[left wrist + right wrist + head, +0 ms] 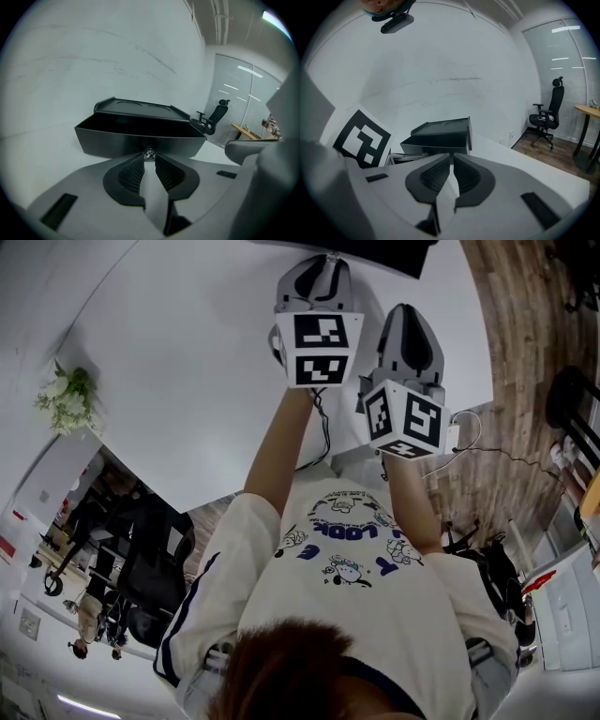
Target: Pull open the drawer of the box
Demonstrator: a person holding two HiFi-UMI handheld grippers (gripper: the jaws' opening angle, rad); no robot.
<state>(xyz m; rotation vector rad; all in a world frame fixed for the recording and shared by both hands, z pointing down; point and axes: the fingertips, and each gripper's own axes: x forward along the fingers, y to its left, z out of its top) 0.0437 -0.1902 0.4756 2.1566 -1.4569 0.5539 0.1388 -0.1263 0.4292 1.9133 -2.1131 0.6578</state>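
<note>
Black box (136, 108) sits on white table (44, 157), office chair (214, 117) beyond.

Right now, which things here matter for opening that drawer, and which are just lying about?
In the job:
box
drawer, pulled out
knob
left tool, clamped on the knob

Just about:
right tool, shut, empty
office chair
flowers

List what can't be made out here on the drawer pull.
- Inside of the drawer: left gripper view, its front wall hides the floor.
- Shape of the knob: left gripper view, mostly behind the tips of the left tool.
- The knob, right gripper view: hidden behind the right tool, below the box.
- The box, head view: only a dark strip at the top edge; the rest is cut off.
</note>
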